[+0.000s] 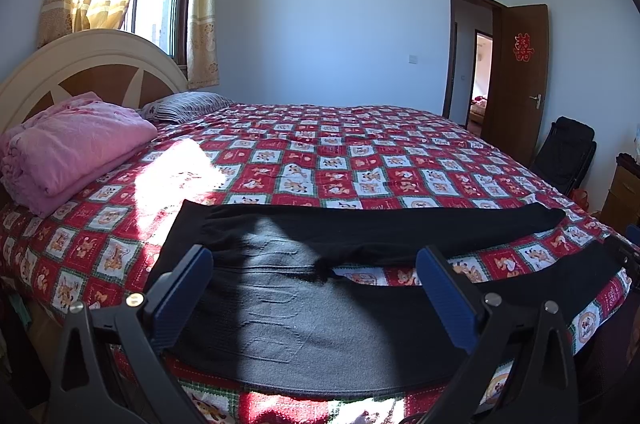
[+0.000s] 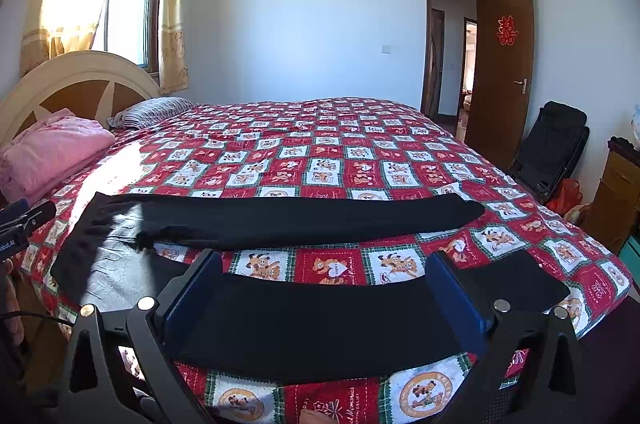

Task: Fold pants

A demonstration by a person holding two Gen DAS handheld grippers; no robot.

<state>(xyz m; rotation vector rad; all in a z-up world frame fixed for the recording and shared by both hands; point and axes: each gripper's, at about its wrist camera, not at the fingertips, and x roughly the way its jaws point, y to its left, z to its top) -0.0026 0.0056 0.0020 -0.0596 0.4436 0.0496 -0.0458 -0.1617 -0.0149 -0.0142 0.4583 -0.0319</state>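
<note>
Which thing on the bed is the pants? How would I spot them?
Find the big bed with the red cartoon-check cover. At its near edge lie the black pants, spread flat, legs apart. They are the only black thing; the pink blanket sits by the headboard.

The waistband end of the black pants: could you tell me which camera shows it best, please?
The left wrist view: the waistband fills the space between the open left gripper, sunlit with its ribbing visible. The right wrist view shows it only small at the left; the open right gripper faces a leg.
</note>
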